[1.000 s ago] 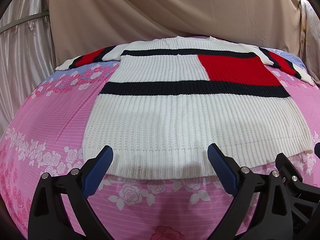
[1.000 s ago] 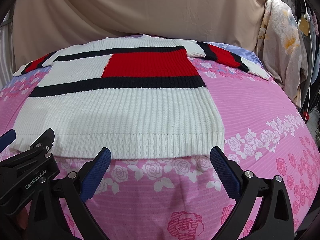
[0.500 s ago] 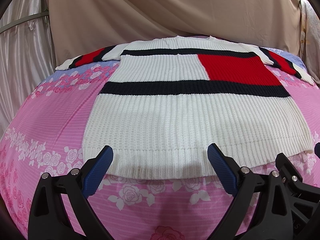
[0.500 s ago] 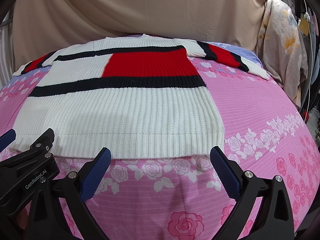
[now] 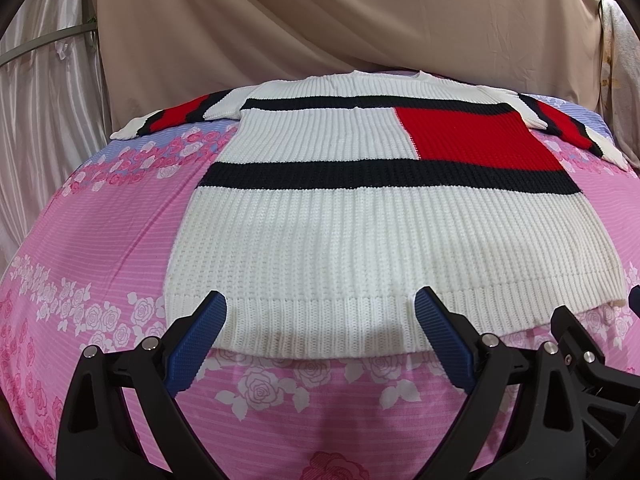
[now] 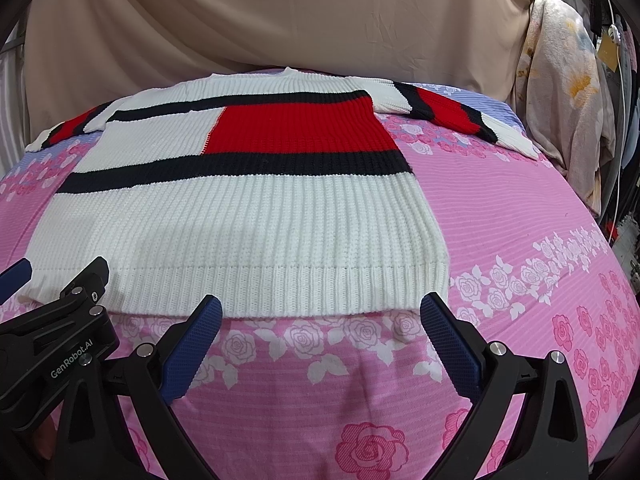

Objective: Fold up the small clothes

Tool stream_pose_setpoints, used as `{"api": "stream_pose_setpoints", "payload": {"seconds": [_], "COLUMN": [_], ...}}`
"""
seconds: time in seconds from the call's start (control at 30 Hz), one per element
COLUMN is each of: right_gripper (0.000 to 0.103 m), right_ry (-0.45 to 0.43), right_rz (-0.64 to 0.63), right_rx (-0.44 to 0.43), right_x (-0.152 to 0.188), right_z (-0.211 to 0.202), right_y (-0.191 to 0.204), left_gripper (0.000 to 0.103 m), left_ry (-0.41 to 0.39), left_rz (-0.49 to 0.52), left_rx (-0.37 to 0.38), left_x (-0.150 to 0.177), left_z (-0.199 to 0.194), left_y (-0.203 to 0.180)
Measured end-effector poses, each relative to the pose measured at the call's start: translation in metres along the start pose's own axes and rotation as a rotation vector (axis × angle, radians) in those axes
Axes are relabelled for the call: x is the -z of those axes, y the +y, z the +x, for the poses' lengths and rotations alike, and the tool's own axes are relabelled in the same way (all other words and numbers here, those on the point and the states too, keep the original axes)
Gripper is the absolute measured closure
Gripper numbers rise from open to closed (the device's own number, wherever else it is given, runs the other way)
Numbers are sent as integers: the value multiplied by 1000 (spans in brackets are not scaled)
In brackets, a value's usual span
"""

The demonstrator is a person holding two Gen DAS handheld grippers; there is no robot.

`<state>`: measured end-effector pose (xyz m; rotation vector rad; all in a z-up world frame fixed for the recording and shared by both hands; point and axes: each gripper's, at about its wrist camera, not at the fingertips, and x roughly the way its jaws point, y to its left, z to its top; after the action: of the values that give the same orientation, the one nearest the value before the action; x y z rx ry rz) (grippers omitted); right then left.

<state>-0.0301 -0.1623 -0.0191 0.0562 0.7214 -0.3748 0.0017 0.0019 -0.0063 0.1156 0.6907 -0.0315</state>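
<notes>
A white knit sweater [image 5: 360, 240] [image 6: 240, 224] with navy bands and a red block lies flat on a pink floral bed sheet [image 5: 100, 240] [image 6: 520, 220], both sleeves spread out at the far end. My left gripper [image 5: 320, 308] is open at the near hem, its blue fingertips just over the ribbed edge, holding nothing. My right gripper [image 6: 320, 312] is open too, hovering at the hem near the sweater's right corner, with nothing between its fingers. The left gripper's black frame [image 6: 60, 320] shows at the lower left of the right wrist view.
A beige curtain [image 5: 320, 20] hangs behind the bed. A silvery drape [image 5: 40, 100] hangs on the left. A floral cloth [image 6: 560, 80] and cables hang at the right. Pink sheet lies bare on both sides of the sweater.
</notes>
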Motion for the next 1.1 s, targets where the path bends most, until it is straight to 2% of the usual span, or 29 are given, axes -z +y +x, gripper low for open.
{"api": "stream_pose_setpoints", "payload": {"seconds": [0.1, 0.27, 0.4, 0.57, 0.6, 0.7, 0.8, 0.9, 1.0, 1.03, 1.1], "right_gripper": [5, 5, 5, 5, 7, 22, 27, 32, 38, 44, 64], "right_ry": [2, 21, 7, 15, 13, 30, 64, 93, 80, 71, 55], "right_rz": [1, 46, 159, 418, 449, 545, 622, 684, 747, 762, 775], "right_rx": [-4, -105, -81, -65, -53, -1, 42, 48, 27, 37, 49], "right_x": [2, -7, -46, -102, -112, -143, -167, -180, -190, -195, -208], "right_z": [2, 10, 20, 69, 80, 124, 173, 210, 234, 241, 250], "right_y": [-1, -25, -91, -220, -239, -302, -353, -380, -397, -398, -399], "left_gripper": [10, 10, 6, 5, 5, 6, 6, 6, 6, 6, 6], "left_ry": [3, -7, -34, -5, -4, 7, 15, 14, 5, 3, 0], "left_rz": [-3, -14, -55, -137, -155, -186, -220, -227, -210, -206, -198], "left_rx": [8, 87, 93, 110, 103, 112, 110, 86, 46, 40, 24], "left_x": [1, -5, -31, -63, -68, -81, -94, -106, -116, -119, -125], "left_z": [1, -3, -4, 14, 19, 33, 48, 59, 70, 73, 80], "left_y": [0, 11, 32, 65, 70, 83, 94, 99, 101, 102, 103]}}
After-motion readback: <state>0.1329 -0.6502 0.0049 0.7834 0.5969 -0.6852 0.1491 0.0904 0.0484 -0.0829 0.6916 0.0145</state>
